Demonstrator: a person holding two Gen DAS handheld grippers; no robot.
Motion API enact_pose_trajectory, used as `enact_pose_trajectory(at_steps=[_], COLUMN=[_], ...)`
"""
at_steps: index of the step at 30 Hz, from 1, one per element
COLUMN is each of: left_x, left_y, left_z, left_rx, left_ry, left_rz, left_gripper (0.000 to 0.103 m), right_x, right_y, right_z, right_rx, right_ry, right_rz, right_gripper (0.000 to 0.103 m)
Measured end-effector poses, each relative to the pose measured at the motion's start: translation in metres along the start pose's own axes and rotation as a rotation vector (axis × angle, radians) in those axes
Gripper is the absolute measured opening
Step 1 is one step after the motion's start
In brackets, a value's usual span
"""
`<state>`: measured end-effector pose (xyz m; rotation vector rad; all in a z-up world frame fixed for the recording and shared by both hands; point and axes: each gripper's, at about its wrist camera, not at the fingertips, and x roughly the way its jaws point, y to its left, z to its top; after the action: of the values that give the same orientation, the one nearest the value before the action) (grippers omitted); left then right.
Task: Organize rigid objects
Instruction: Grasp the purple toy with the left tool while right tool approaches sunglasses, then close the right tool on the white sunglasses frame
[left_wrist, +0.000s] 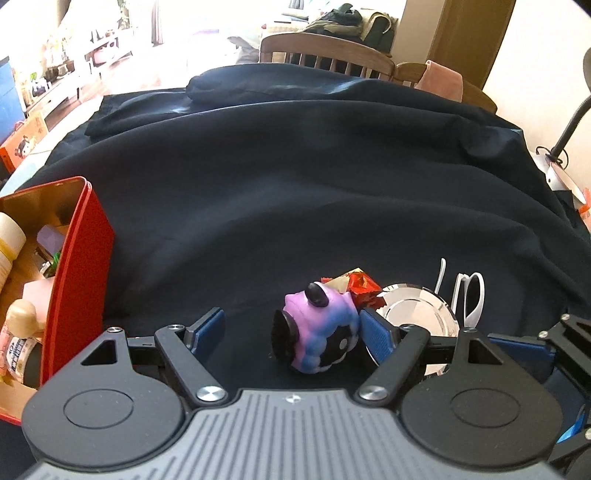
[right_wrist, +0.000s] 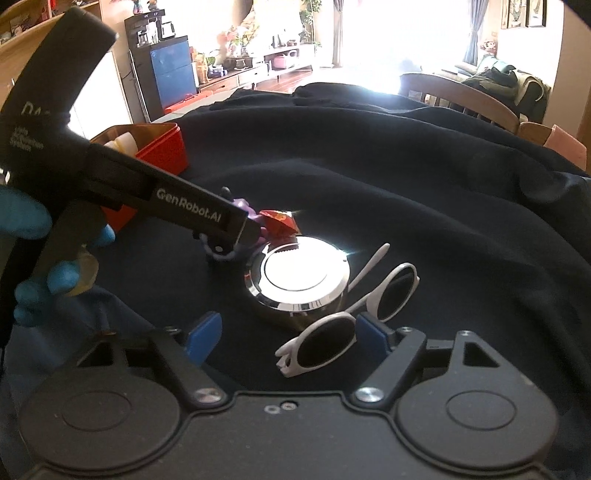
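Note:
A purple, blue and black squishy toy (left_wrist: 317, 330) lies on the dark cloth between the fingers of my open left gripper (left_wrist: 291, 332), close to the right pad. In the right wrist view the left gripper hides most of the toy (right_wrist: 245, 210). White sunglasses (right_wrist: 351, 317) lie beside a shiny round metal tin (right_wrist: 299, 280). My right gripper (right_wrist: 288, 336) is open, with one lens of the glasses between its fingers. A red wrapped candy (right_wrist: 279, 221) lies behind the tin. The red box (left_wrist: 77, 273) holds bottles at the left.
The dark cloth (left_wrist: 295, 184) covers the table in folds. Wooden chairs (left_wrist: 325, 55) stand at the far edge. A desk lamp (left_wrist: 565, 144) stands at the right edge. The tin (left_wrist: 417, 310) and glasses (left_wrist: 469, 295) lie right of the toy.

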<state>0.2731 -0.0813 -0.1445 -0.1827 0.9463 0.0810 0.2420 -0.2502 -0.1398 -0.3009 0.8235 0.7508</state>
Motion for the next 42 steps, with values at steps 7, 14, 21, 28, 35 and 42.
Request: enact_pose_trajectory(at_steps=[7, 14, 21, 28, 35, 42], left_x=[0.006, 0.011, 0.011, 0.009, 0.006, 0.000], left_y=[0.000, 0.004, 0.006, -0.001, 0.001, 0.006], left_z=[0.004, 0.005, 0.006, 0.008, 0.007, 0.002], left_rx=[-0.014, -0.035, -0.036, -0.026, -0.025, -0.027], left_ry=[0.013, 0.033, 0.032, 0.041, 0.045, 0.054], left_rz=[-0.019, -0.042, -0.080, -0.082, -0.066, -0.073], left_gripper=[0.079, 0.078, 0.061, 0.048, 0.048, 0.048], right_x=[0.007, 0.015, 0.014, 0.008, 0.006, -0.007], right_y=[-0.005, -0.009, -0.006, -0.007, -0.008, -0.006], right_z=[-0.001, -0.003, -0.003, -0.006, -0.007, -0.007], right_rx=[-0.019, -0.042, -0.072, -0.066, -0.064, -0.055], right_ry=[0.011, 0.027, 0.022, 0.002, -0.010, -0.042], right_rz=[0.001, 0.011, -0.009, -0.050, -0.080, -0.109], right_gripper=[0.078, 0.077, 0.067, 0.042, 0.035, 0.000])
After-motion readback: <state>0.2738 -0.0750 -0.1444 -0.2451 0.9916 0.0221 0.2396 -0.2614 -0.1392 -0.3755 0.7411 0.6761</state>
